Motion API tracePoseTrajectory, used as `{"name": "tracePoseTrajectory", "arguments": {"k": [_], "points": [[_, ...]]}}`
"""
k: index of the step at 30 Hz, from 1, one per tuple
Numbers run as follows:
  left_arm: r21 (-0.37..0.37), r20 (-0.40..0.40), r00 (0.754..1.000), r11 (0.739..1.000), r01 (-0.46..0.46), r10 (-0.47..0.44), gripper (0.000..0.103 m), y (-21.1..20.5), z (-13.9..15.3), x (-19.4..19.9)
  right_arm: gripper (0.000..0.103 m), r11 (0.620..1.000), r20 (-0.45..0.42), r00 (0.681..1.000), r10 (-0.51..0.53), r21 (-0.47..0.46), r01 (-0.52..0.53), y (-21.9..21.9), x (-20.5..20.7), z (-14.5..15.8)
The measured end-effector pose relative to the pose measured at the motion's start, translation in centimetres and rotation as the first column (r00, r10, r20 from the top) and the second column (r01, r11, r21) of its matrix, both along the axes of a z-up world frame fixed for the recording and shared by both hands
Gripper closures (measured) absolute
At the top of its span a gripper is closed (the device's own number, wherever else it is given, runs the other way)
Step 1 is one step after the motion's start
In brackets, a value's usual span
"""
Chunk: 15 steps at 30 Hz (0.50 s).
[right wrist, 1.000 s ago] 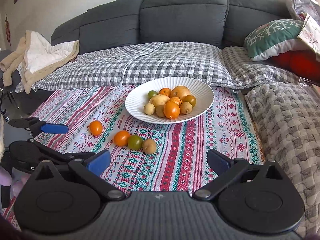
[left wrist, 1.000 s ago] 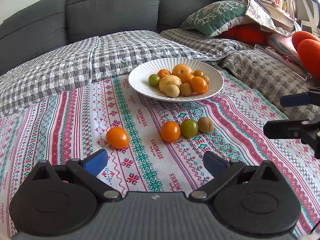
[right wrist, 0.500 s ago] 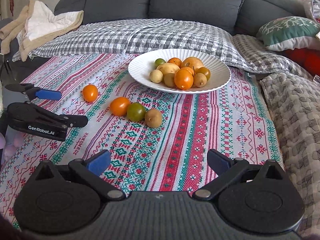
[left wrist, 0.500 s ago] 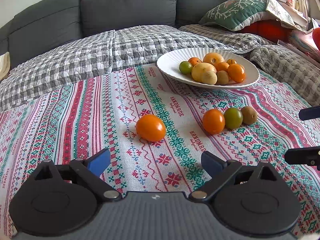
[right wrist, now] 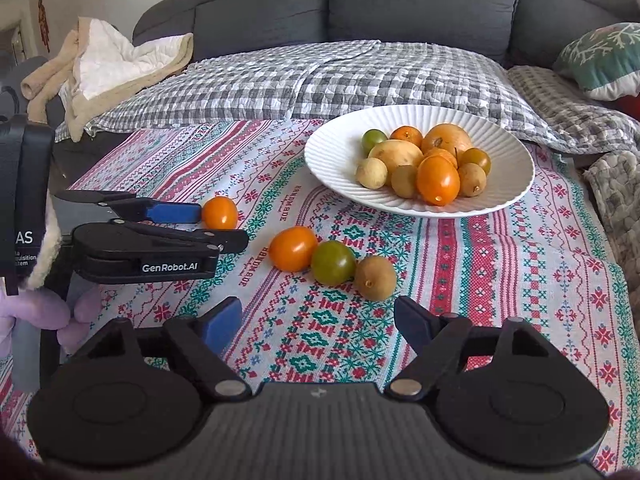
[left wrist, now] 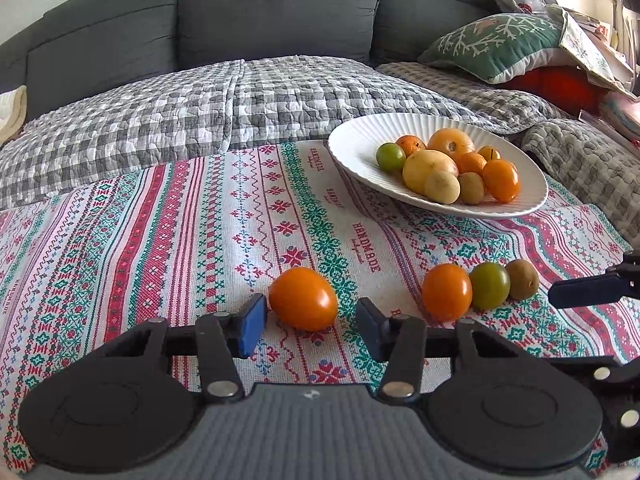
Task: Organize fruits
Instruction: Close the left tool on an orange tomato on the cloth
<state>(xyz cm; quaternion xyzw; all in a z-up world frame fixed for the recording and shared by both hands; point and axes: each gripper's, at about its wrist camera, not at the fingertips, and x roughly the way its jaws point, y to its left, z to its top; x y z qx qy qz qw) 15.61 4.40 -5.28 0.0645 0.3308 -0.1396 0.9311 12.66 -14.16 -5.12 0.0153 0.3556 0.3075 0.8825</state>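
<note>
Left gripper (left wrist: 310,320), jaws just closing, is bracketing a lone orange tomato (left wrist: 303,298) without yet clamping; right gripper (right wrist: 316,322), also narrowing, is nearing the brown fruit (right wrist: 375,278) empty.

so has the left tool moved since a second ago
Yes. The left tool has come forward and down toward the lone orange tomato on the cloth, its jaws closing around it without yet pressing.

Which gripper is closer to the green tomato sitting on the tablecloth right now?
Right. The right gripper sits just short of the green tomato, jaws open and empty. The left gripper is further off, its closing jaws flanking the lone orange tomato.
</note>
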Motion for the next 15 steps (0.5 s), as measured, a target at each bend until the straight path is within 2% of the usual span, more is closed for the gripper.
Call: {"name": "tracePoseTrajectory", "arguments": {"k": [1, 4, 7, 10, 15], "points": [[-0.002, -0.005, 1.000, 1.000, 0.001, -0.001, 0.077, 0.0, 0.1, 0.1, 0.037, 1.000, -0.008, 1.000, 0.010, 0.004, -0.010, 0.4, 0.2, 0.0], [-0.016, -0.023, 1.000, 1.000, 0.011, -0.011, 0.077, 0.0, 0.3, 0.4, 0.048, 0.999, -0.018, 0.999, 0.034, 0.008, -0.034, 1.4, 0.4, -0.1], [-0.028, -0.040, 0.999, 1.000, 0.011, -0.012, 0.078, 0.3, 0.4, 0.4, 0.054, 0.999, -0.040, 0.998, 0.053, 0.016, -0.052, 2.4, 0.6, -0.3], [-0.034, -0.051, 0.999, 0.999, 0.006, -0.007, 0.078, 0.8, 0.6, 0.4, 0.056, 0.998, -0.035, 0.998, 0.061, 0.022, -0.060, 3.0, 0.6, -0.3], [-0.043, -0.061, 0.998, 0.999, -0.005, 0.002, 0.078, 1.5, 0.9, 0.3, 0.057, 0.999, -0.036, 0.999, 0.016, 0.030, -0.015, 3.6, 1.4, -0.5]]}}
